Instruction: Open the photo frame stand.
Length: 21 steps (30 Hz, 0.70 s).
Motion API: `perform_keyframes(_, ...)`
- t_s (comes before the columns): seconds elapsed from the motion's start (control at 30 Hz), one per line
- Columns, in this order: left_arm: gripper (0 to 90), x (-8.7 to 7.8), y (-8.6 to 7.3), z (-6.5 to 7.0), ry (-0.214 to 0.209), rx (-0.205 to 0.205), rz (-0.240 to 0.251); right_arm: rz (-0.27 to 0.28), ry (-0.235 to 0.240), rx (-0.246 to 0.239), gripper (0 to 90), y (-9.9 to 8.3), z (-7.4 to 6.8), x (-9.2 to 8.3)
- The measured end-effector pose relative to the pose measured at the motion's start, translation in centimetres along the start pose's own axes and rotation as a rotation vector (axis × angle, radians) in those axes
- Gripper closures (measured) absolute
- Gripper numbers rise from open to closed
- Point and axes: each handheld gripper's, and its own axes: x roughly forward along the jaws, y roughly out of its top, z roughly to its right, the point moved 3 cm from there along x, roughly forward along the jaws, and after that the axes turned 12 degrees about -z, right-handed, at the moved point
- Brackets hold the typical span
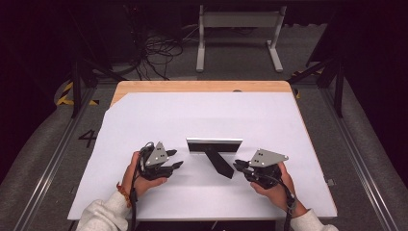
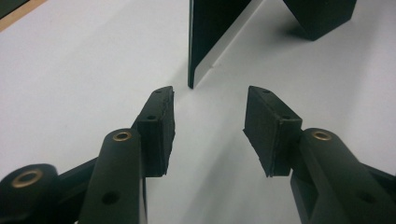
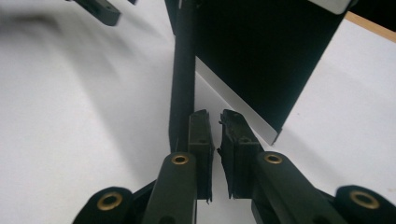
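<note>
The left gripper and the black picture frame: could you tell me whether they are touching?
Apart. In the left gripper view, bare white table shows between the left gripper and the black picture frame.

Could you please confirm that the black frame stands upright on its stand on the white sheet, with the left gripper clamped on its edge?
Not quite: the left gripper is open, its jaws apart and clear of the black frame, as the left gripper view shows. The rest holds.

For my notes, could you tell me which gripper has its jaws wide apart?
The left gripper: its jaws stand clearly apart with nothing between them, while the right gripper has its jaws nearly together.
</note>
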Motion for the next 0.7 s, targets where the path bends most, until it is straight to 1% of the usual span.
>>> perform_keyframes(0.27, 49.0, -0.9, -1.5, 0.2, -0.008, -0.014, -0.018, 0.012, -0.01, 0.009, 82.7, 0.1, 0.2, -0.1)
perform_keyframes(0.37, 48.8, -1.1, -2.0, 0.4, -0.007, -0.019, -0.022, 0.015, -0.024, 0.014, 82.8, 0.1, 0.3, -0.1)
perform_keyframes(0.53, 48.3, -1.5, -2.2, 0.7, -0.016, -0.023, -0.014, 0.017, -0.034, 0.022, 82.8, 0.1, 0.5, -0.1)
perform_keyframes(0.6, 47.6, -1.5, -2.3, 0.8, -0.015, -0.016, -0.016, 0.018, -0.037, 0.027, 82.7, 0.1, 0.6, -0.2)
perform_keyframes(0.7, 45.1, -1.3, -2.2, 0.8, -0.016, -0.022, -0.016, 0.027, -0.042, 0.034, 82.6, 0.1, 0.7, -0.2)
